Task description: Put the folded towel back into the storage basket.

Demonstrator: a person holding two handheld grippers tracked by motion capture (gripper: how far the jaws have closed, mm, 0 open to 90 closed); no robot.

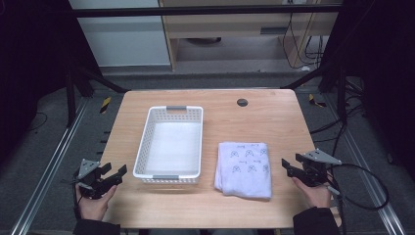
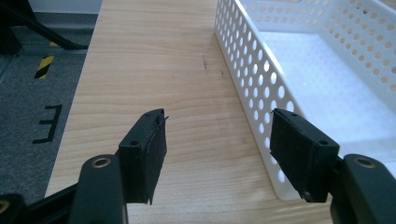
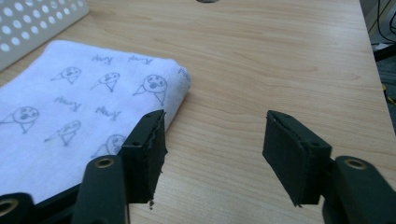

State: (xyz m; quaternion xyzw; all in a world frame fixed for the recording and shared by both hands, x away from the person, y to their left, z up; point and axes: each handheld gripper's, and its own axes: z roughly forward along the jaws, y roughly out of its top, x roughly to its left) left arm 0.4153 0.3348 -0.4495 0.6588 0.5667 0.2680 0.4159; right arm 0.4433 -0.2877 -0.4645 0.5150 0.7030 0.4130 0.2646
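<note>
Right of the folded towel (image 1: 244,168), just off its edge: right tool (image 1: 289,168), released, jaws parted over bare wood, nothing between them, one jaw tip near the cloth's corner in the right gripper view, not touching. Left of the towel, beyond the basket (image 1: 170,143): left tool (image 1: 113,175), also released, jaws spread wide and empty, aimed along the basket's perforated side wall, one jaw close beside that wall. Towel: white, printed with small bird figures and script, lying flat on the surface (image 1: 264,117), just beside the basket, apart from it. Basket: white plastic, grey handles. Farther back from the towel, a dark round grommet (image 1: 242,102).
</note>
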